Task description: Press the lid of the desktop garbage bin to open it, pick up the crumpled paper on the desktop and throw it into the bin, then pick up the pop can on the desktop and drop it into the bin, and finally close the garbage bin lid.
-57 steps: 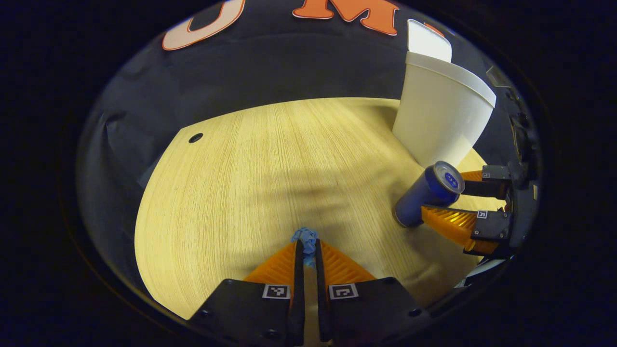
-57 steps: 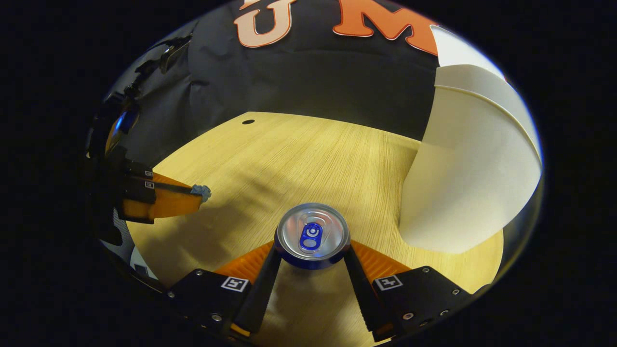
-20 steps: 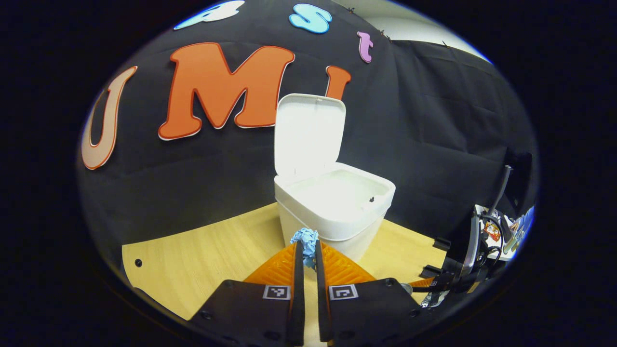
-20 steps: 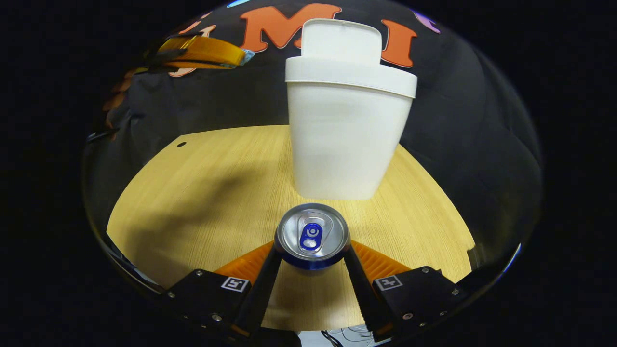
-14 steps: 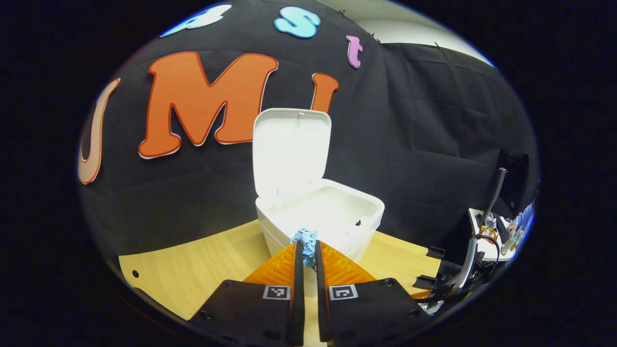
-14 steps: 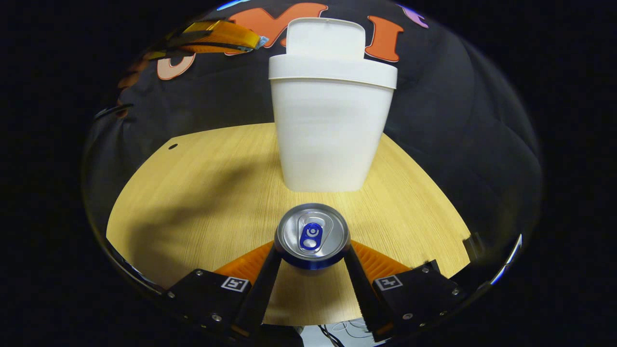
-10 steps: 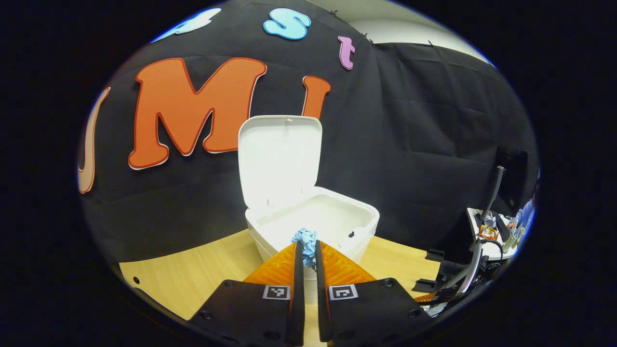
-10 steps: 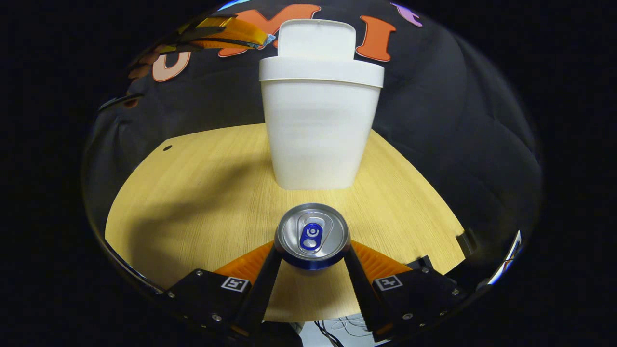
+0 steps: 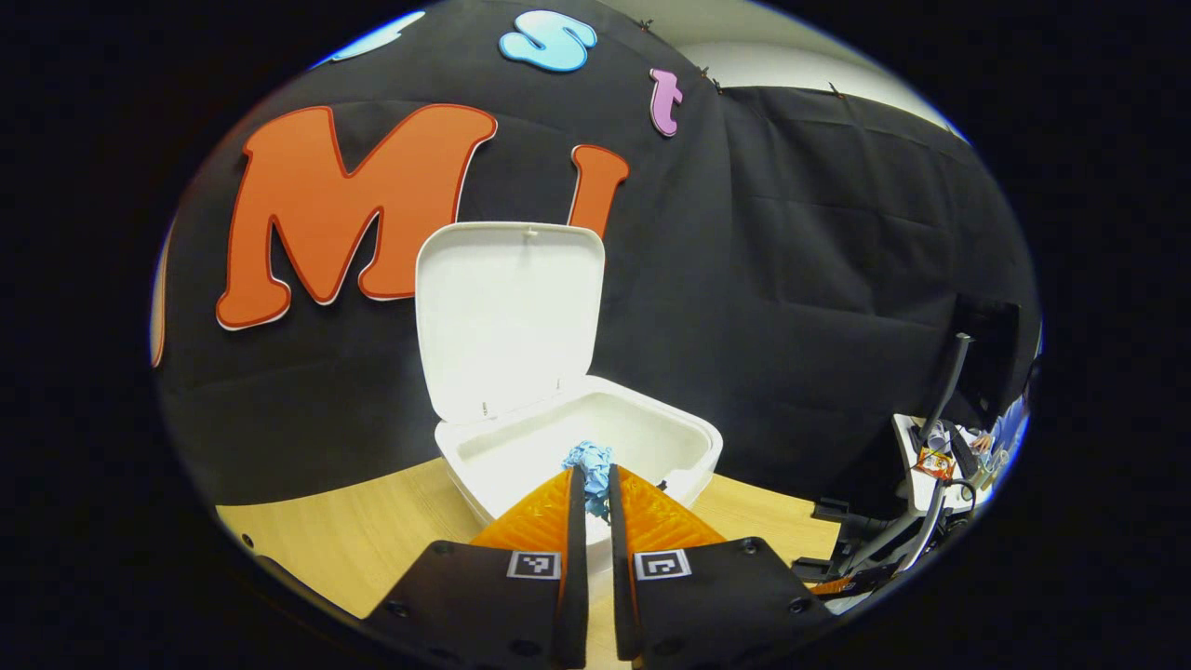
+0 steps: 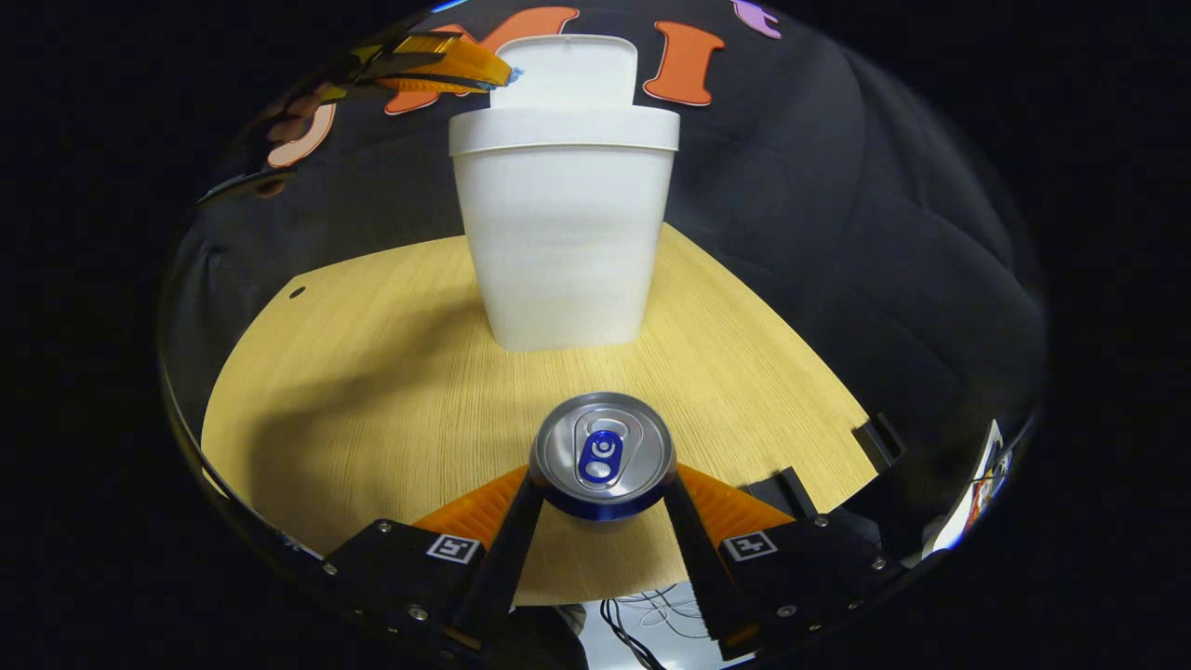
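The white garbage bin stands on the wooden desk with its lid raised upright. My left gripper is shut on a small blue crumpled paper, held just over the bin's near rim and open mouth. From the right gripper view that left gripper hovers at the bin's upper left edge. My right gripper is shut on the blue pop can, lifted above the desk in front of the bin, its silver top facing the camera.
The wooden desk has a small round hole near its far left edge. Black brackets sit at the desk's right edge. A side stand with cables and clutter is off to the right.
My left gripper has risen from desk height and carried the paper to over the open bin. My right gripper, still gripping the can, has drawn back from the bin.
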Tool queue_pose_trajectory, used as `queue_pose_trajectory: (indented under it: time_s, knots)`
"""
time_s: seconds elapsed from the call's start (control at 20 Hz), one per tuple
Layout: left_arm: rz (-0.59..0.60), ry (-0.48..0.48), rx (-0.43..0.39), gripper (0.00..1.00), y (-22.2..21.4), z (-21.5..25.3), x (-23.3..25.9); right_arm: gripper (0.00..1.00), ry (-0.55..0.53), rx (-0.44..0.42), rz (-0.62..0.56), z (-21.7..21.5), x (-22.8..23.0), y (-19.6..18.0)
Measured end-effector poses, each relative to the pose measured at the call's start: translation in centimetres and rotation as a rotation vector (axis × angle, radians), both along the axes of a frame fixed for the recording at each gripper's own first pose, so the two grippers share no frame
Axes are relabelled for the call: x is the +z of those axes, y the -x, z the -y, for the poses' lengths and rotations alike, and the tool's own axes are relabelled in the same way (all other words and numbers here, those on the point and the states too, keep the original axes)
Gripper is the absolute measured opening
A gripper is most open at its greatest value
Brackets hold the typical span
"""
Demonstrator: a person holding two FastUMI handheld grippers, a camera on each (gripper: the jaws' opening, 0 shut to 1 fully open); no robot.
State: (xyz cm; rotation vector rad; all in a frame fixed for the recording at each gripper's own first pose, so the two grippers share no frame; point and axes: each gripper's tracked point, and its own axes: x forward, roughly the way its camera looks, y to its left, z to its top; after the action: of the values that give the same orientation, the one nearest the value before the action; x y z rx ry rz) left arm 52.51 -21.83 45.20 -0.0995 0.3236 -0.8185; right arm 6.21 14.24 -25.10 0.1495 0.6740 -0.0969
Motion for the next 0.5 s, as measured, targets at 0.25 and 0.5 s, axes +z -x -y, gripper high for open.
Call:
queue_pose_trajectory:
  time_s: [0.25,0.5]
  knots:
    - [-0.018,-0.004,0.02,0.15,-1.1,0.5,-0.7,0.75,0.002,-0.001,-0.007,0.0,0.1,0.0]
    - [-0.046,0.0,0.031,0.17,-1.5,0.9,-1.4,0.8,0.01,0.001,-0.004,0.3,0.3,-0.2]
